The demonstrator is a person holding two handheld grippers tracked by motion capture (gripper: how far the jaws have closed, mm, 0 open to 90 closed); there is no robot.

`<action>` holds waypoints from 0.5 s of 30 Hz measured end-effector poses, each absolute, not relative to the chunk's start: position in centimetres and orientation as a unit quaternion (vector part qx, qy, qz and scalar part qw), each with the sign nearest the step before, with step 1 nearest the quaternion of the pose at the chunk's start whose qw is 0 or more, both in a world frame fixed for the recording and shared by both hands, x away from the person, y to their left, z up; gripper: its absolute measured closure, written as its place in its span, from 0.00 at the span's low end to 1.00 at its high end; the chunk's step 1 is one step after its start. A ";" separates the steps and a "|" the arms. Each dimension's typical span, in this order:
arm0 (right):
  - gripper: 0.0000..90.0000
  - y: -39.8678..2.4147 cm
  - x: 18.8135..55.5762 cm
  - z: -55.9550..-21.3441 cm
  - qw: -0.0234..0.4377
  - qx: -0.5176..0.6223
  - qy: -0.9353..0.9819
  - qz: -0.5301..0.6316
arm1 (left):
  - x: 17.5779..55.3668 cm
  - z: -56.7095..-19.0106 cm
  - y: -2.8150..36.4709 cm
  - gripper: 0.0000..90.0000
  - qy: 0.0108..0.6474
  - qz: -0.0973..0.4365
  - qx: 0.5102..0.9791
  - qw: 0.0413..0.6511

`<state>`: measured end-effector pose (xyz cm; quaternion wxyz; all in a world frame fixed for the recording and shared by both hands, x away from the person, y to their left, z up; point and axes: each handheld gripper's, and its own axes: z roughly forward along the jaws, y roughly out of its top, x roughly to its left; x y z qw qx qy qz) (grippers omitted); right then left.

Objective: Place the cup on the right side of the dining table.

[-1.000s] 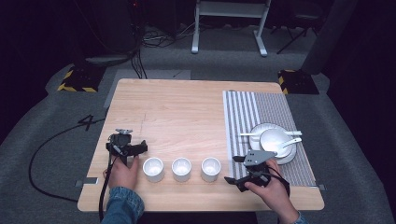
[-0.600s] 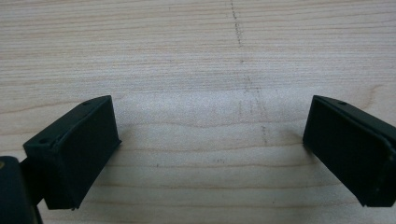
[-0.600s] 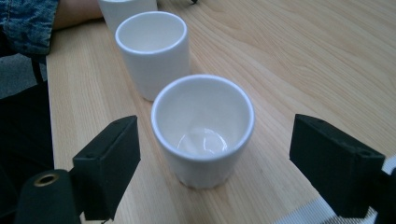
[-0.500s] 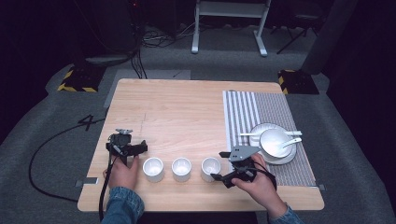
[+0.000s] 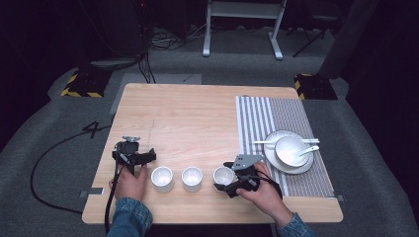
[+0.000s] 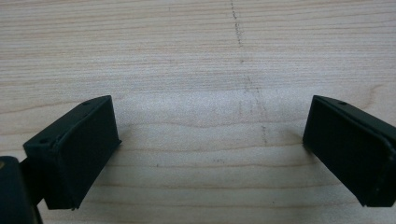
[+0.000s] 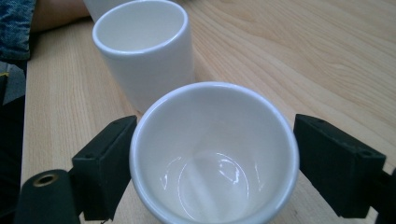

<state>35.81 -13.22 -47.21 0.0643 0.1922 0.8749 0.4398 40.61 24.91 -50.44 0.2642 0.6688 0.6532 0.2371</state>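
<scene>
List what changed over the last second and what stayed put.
The right gripper moved left along the table's near edge, from beside the plate to the rightmost cup. Its open jaws now stand either side of that cup, the left one touching or nearly so, the right one apart: not clamped. The left gripper, open over bare wood, the other two cups, and the bowl with its spoon did not move.

Your right gripper (image 5: 223,181) has its jaws spread around the nearest cup (image 5: 224,175) — your left gripper (image 5: 143,157), well apart from it, gapes too.

striped mat (image 5: 262,118) | plate (image 5: 271,148) | bowl (image 5: 289,148) | spoon (image 5: 307,149)
</scene>
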 end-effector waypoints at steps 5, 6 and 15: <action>0.21 -12.3 35.7 -48.1 0.061 0.183 0.877 0.440 | 40.6 -50.4 24.9 0.04 0.654 0.237 0.668 0.264; 0.23 -12.3 35.7 -48.3 0.064 0.183 0.879 0.436 | 40.6 -50.4 24.9 0.04 0.653 0.237 0.669 0.265; 0.29 -12.3 36.0 -48.3 0.063 0.175 0.884 0.428 | 40.6 -50.4 24.9 0.04 0.654 0.238 0.668 0.264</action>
